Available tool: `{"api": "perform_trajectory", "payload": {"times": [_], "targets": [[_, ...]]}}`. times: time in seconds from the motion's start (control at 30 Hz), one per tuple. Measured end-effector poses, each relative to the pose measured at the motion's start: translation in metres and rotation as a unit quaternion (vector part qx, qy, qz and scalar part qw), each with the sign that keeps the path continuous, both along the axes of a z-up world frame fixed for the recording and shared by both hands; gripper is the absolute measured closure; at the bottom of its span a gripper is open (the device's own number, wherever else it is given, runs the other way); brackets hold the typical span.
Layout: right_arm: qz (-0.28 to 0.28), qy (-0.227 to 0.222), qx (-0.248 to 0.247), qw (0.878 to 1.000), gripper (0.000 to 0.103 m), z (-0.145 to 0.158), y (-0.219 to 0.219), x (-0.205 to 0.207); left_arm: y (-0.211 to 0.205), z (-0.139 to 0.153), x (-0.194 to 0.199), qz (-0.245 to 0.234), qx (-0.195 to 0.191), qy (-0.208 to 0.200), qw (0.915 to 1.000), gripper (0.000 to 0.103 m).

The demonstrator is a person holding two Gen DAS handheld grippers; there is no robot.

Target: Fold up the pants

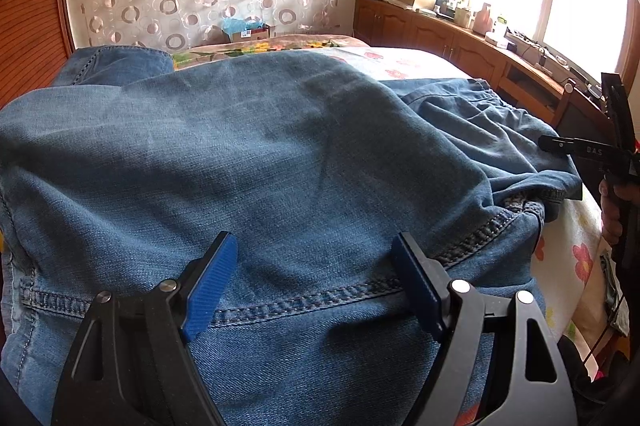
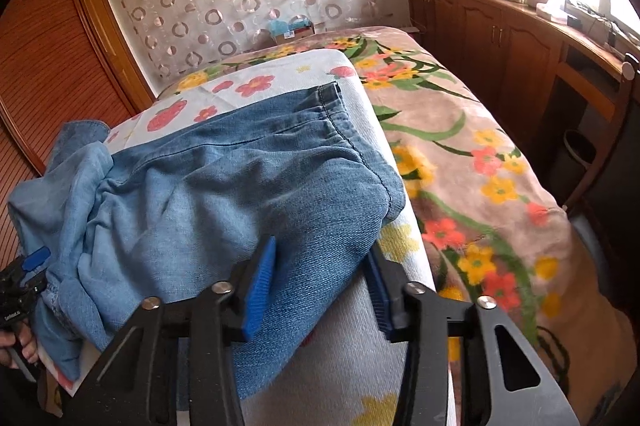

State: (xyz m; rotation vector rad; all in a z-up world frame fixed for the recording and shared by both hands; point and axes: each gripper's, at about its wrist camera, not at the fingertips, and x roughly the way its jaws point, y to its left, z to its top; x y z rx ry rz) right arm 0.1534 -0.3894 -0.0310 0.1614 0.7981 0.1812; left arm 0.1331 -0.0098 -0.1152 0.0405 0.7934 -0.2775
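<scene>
working a pair of denim pants (image 2: 224,186) across a flower-printed bed (image 2: 472,162), we hold one two-finger gripper in each hand. the pants lie bunched on the white floral sheet (image 2: 360,346) near the bed's front edge, one corner of denim close to the sheet's right edge. our right gripper (image 2: 320,286) has its jaws straddling that corner of cloth; the blue pads (image 2: 260,286) sit on either side of it, and we cannot tell whether they press it yet. our left gripper (image 1: 310,282) hangs with jaws wide apart over a stitched seam (image 1: 320,300), clamping nothing. the risks, as we judge them: the right pads may catch only the top layer, so the fold drags crooked, or they may pinch the sheet along with the denim. with the left side unheld, any pull could slide the whole heap toward the edge.
</scene>
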Motion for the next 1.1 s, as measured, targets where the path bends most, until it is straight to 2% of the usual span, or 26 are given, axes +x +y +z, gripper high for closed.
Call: {"api": "perform_trajectory", "payload": {"times": [0.03, 0.17, 0.27, 0.43, 0.6, 0.73, 0.87, 1.1], "targets": [[0.001, 0.0, -0.002, 1.0, 0.069, 0.0, 0.0, 0.0, 0.0, 0.0, 0.0, 0.0, 0.0, 0.0, 1.0, 0.023], [0.005, -0.007, -0.007, 1.0, 0.082, 0.002, 0.004, 0.0, 0.0, 0.0, 0.0, 0.0, 0.0, 0.0, 1.0, 0.023], [0.007, -0.011, -0.011, 1.0, 0.088, 0.003, 0.009, -0.001, 0.001, 0.0, 0.0, 0.0, 0.0, 0.0, 1.0, 0.023], [0.021, -0.034, -0.004, 0.999, 0.093, 0.013, 0.02, -0.004, 0.0, 0.001, 0.0, 0.0, 0.0, 0.003, 1.0, 0.023], [0.074, -0.072, 0.007, 0.995, 0.094, 0.048, 0.049, -0.008, 0.004, 0.014, -0.004, 0.011, -0.004, 0.012, 0.9999, 0.023], [0.135, -0.117, -0.002, 0.984, 0.094, 0.085, 0.091, -0.017, 0.013, 0.033, -0.014, 0.02, -0.001, -0.01, 0.9998, 0.023], [0.203, -0.155, -0.002, 0.967, 0.094, 0.115, 0.142, -0.03, 0.028, 0.055, -0.027, 0.035, -0.001, -0.038, 0.9987, 0.023], [0.314, -0.183, 0.022, 0.931, 0.094, 0.14, 0.225, -0.052, 0.072, 0.074, -0.044, 0.087, -0.007, -0.062, 0.9943, 0.023]]}}
